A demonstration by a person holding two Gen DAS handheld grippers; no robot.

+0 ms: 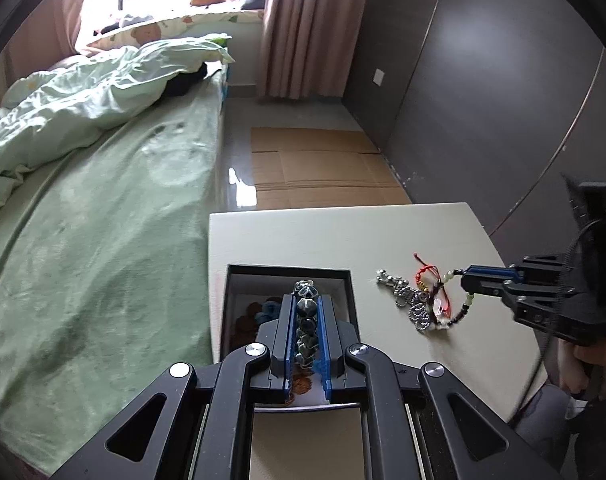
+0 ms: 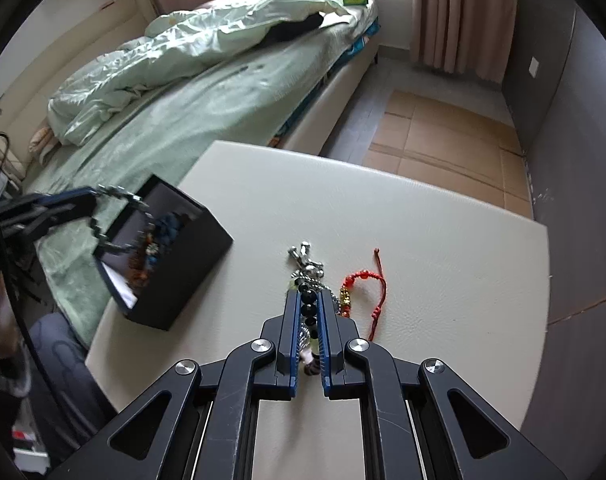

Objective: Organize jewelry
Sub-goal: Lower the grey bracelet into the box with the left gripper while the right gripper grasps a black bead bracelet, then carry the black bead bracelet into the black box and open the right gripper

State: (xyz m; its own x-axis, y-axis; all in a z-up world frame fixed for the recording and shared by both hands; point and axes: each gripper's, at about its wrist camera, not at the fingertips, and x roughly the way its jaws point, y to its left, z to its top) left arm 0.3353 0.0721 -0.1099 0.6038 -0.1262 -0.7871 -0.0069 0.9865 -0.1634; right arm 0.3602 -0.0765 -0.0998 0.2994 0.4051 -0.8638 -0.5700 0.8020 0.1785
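Observation:
My left gripper (image 1: pixel 306 300) is shut on a dark stone bead bracelet (image 1: pixel 306 320) and holds it above the open black jewelry box (image 1: pixel 289 268), which has several pieces inside. The same box (image 2: pixel 183 276) and bracelet (image 2: pixel 119 192) show in the right wrist view. My right gripper (image 2: pixel 308 300) is shut on a black-and-green bead bracelet (image 2: pixel 309 308) lying on the white table (image 2: pixel 423 220). It also shows in the left wrist view (image 1: pixel 463 304). Beside it lie a silver chain (image 1: pixel 407 300) and a red cord bracelet (image 2: pixel 377 288).
A bed with a green cover (image 1: pixel 103 220) and a crumpled quilt (image 2: pixel 183 52) runs along the table's left side. Flat cardboard (image 1: pixel 315 168) lies on the floor beyond the table. A dark wall (image 1: pixel 483 100) stands on the right.

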